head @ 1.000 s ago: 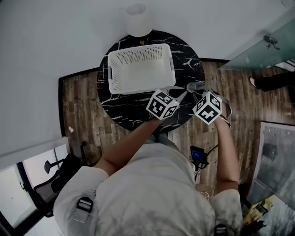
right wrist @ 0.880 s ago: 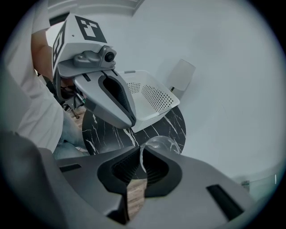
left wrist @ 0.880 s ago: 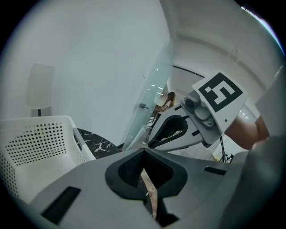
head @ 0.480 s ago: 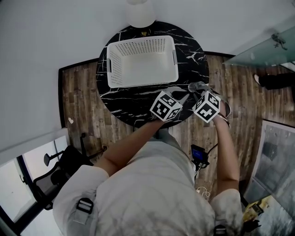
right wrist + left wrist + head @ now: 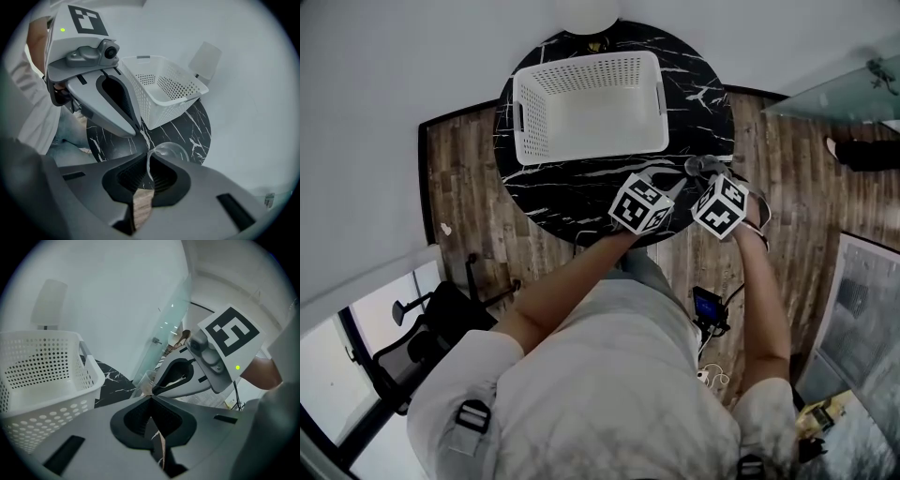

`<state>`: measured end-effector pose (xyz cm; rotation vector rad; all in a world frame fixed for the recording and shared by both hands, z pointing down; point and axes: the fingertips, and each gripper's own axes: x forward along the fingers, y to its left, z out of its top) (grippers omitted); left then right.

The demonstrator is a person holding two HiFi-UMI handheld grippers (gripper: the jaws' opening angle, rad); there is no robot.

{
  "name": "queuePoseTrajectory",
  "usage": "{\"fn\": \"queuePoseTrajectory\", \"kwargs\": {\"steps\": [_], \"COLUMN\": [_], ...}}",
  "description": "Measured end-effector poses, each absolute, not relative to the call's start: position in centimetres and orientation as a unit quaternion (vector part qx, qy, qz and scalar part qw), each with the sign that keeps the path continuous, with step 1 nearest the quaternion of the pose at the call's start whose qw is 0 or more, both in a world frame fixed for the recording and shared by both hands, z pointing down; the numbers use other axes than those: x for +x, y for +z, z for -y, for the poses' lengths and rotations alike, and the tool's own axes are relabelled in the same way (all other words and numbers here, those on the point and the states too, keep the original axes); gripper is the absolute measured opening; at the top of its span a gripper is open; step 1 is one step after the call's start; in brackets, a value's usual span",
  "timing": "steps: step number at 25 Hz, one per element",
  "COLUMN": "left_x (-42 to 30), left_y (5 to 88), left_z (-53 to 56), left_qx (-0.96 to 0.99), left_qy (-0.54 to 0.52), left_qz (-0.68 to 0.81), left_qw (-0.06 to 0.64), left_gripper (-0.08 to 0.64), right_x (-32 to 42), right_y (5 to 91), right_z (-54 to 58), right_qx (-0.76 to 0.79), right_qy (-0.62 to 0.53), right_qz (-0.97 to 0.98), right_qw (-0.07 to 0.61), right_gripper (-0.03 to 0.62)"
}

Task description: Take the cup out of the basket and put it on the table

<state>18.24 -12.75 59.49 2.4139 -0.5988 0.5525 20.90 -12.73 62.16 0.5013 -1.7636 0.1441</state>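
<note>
Round black marble table (image 5: 581, 192): white basket (image 5: 591, 112) at its far edge looks empty. Clear cup (image 5: 171, 152) already out, by the near right edge, rim pinched in right gripper (image 5: 149, 164); left gripper (image 5: 151, 397) pressed together, empty. Remaining: set down, release

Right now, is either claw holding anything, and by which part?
The right claw pinches the clear cup by its rim; the left claw is shut and empty.

Clear cup (image 5: 168, 150), rim pinched in the right gripper (image 5: 147, 159)'s jaws, at the black table (image 5: 199, 126)'s edge; empty white basket (image 5: 161, 86) beyond.
</note>
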Motion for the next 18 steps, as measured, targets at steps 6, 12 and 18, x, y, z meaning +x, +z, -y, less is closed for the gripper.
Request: {"fn": "queuePoseTrajectory", "kwargs": {"steps": [6, 12, 18], "left_x": [18.1, 17.6, 17.7], "left_y": [61.4, 63.1, 64.6], "left_z": [13.5, 13.7, 13.8], "left_qx": [0.902, 0.896, 0.891], "left_qy": [0.211, 0.219, 0.222], "left_qz": [0.228, 0.233, 0.234], "left_qw": [0.300, 0.308, 0.318], "left_gripper": [0.006, 0.006, 0.006], "right_x": [20.9, 20.6, 20.7], "right_y": [64.1, 66.0, 67.7], "right_z": [13.0, 12.8, 12.6], "right_qx": [0.210, 0.206, 0.200], "right_qy": [0.066, 0.071, 0.077], "right_qz": [0.761, 0.761, 0.759], "right_qw": [0.610, 0.611, 0.615], "right_gripper": [0.025, 0.025, 0.025]}}
